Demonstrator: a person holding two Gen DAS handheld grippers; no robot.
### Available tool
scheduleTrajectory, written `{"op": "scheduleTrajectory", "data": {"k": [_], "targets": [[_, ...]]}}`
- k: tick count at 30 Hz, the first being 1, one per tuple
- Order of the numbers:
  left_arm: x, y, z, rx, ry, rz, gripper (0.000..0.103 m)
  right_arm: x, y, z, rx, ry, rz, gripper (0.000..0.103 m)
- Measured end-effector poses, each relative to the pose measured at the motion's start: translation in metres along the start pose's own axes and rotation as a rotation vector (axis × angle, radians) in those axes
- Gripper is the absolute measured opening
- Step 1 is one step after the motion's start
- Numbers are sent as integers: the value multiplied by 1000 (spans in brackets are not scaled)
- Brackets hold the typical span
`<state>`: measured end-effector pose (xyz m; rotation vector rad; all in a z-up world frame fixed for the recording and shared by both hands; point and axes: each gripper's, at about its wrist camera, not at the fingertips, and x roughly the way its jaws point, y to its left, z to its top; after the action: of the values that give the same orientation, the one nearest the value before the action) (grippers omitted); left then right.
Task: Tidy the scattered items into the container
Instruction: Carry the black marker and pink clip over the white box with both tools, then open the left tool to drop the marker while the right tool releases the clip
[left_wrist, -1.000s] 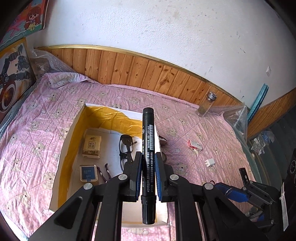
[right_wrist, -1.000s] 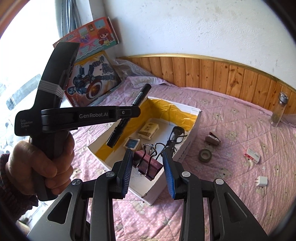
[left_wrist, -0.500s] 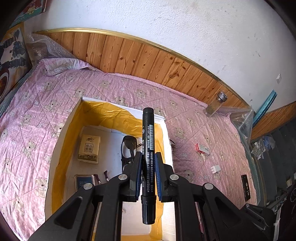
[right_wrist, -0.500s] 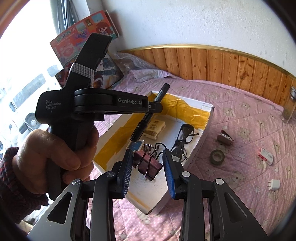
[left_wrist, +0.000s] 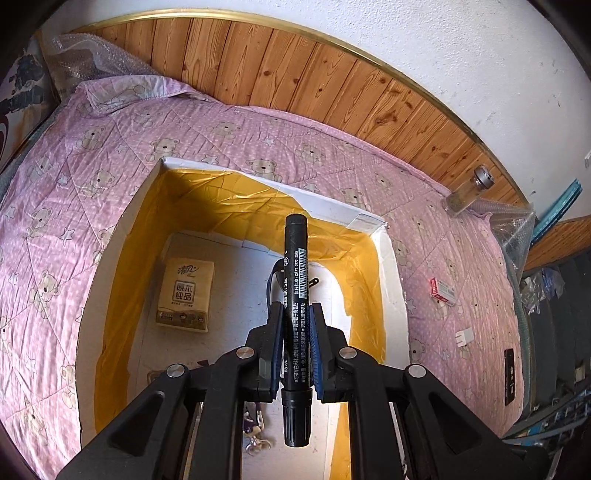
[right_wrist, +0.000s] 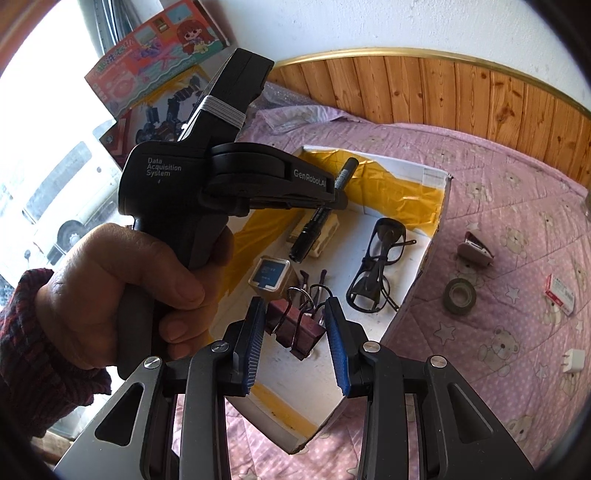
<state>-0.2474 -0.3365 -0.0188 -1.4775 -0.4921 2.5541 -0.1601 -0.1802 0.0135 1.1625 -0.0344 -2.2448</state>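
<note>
Over the box (left_wrist: 388, 258) now, no longer short of its near wall: left gripper (left_wrist: 296, 347) carried forward, fingers (left_wrist: 277, 343) clamped narrow on the black marker (left_wrist: 295, 280), held above the white floor. Means only a release is left for this item. Alongside, right gripper (right_wrist: 295, 339), fingers set wide around the maroon binder clip (right_wrist: 299, 328); contact uncertain. Deeper inside: tissue pack (left_wrist: 186, 291), glasses (right_wrist: 376, 266). Beyond, on the bed (right_wrist: 498, 177): tape roll (right_wrist: 460, 296), red-and-white packet (right_wrist: 560, 294), white charger plug (right_wrist: 572, 362), awaiting collection.
</note>
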Motion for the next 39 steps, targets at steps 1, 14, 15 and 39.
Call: {"op": "scheduleTrajectory", "data": {"k": [1, 14, 15, 39], "targets": [[3, 1, 1, -7, 5, 2, 14, 2, -1, 1, 2, 5, 2, 35], [48, 21, 12, -120, 85, 30, 14, 30, -15, 7, 36, 68, -2, 36], [53, 22, 13, -119, 96, 28, 14, 33, -16, 7, 38, 78, -3, 37], [32, 18, -8, -23, 110, 79, 30, 10, -8, -4, 51, 65, -17, 43]]}}
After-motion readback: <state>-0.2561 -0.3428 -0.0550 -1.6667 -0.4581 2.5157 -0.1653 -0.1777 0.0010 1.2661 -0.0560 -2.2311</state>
